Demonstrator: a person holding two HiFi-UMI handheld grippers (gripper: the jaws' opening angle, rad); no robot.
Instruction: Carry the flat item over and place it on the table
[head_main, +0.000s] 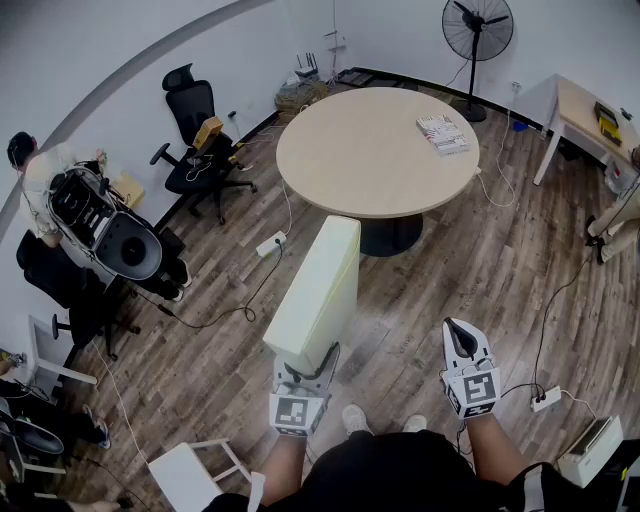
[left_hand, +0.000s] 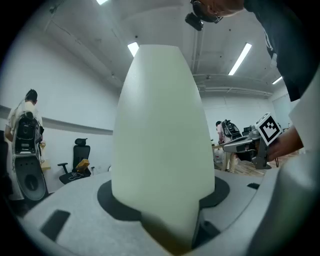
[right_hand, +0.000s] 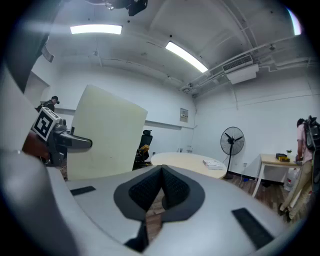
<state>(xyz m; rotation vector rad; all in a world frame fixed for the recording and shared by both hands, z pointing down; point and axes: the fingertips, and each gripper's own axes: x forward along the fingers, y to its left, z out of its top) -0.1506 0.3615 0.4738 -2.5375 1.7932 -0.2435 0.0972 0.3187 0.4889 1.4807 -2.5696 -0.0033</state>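
Left tongs (head_main: 308, 375), lower centre of head view: clenched on bottom edge of cream panel (head_main: 318, 285), upright for carrying; round surface (head_main: 370, 150) upper centre, well apart. Left gripper view: panel filling middle, gripped. Right gripper view: right tongs (right_hand: 161, 172) closed, empty.

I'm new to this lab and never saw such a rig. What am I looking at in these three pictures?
A person holds a two-jaw gripper in each hand. One picture comes from a head camera looking down; the other two come from cameras riding on the grippers. The left gripper is clamped on a pale flat board standing on edge. The right gripper is shut and empty. Ahead stands a round table with what looks like a book on it.
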